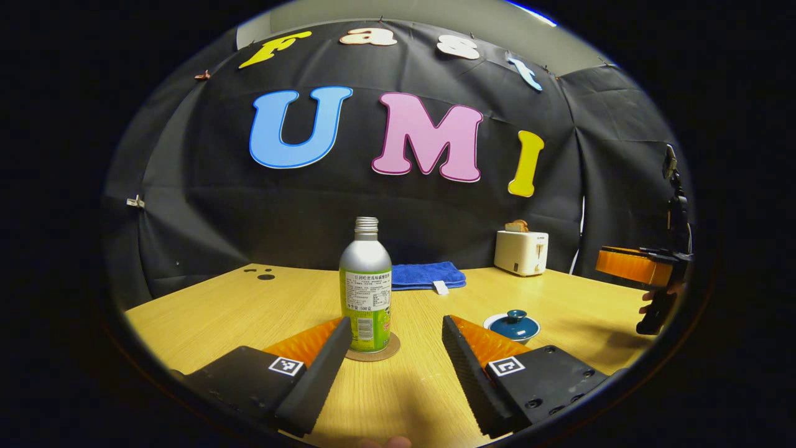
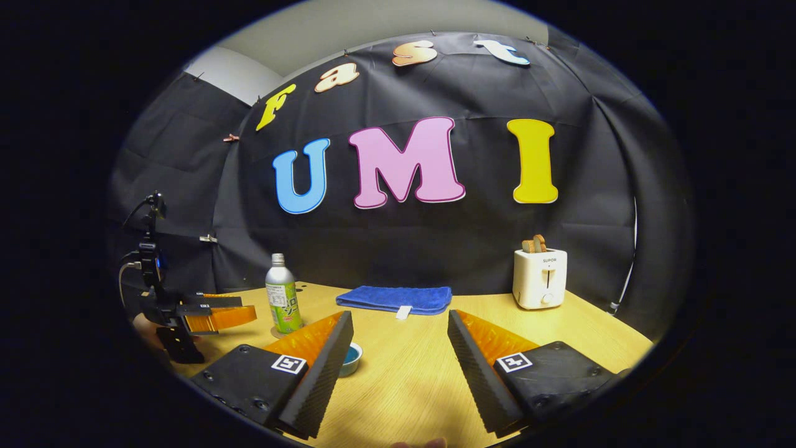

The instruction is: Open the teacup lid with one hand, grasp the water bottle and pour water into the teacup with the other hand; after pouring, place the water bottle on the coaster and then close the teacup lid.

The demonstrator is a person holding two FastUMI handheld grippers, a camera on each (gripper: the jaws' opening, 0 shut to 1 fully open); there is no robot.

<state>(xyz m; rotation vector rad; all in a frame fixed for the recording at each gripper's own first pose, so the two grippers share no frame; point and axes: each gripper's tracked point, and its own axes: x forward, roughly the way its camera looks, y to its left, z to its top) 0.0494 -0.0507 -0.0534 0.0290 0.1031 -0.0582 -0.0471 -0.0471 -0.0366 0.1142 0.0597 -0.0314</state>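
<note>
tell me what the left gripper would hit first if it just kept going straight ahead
Most likely the water bottle. It stands upright on its coaster just left of the centre line between the open jaws of the left gripper. The teacup sits off to the right. Depth is hard to judge.

Dim booth, sharp focus, fisheye-bent edges.
</note>
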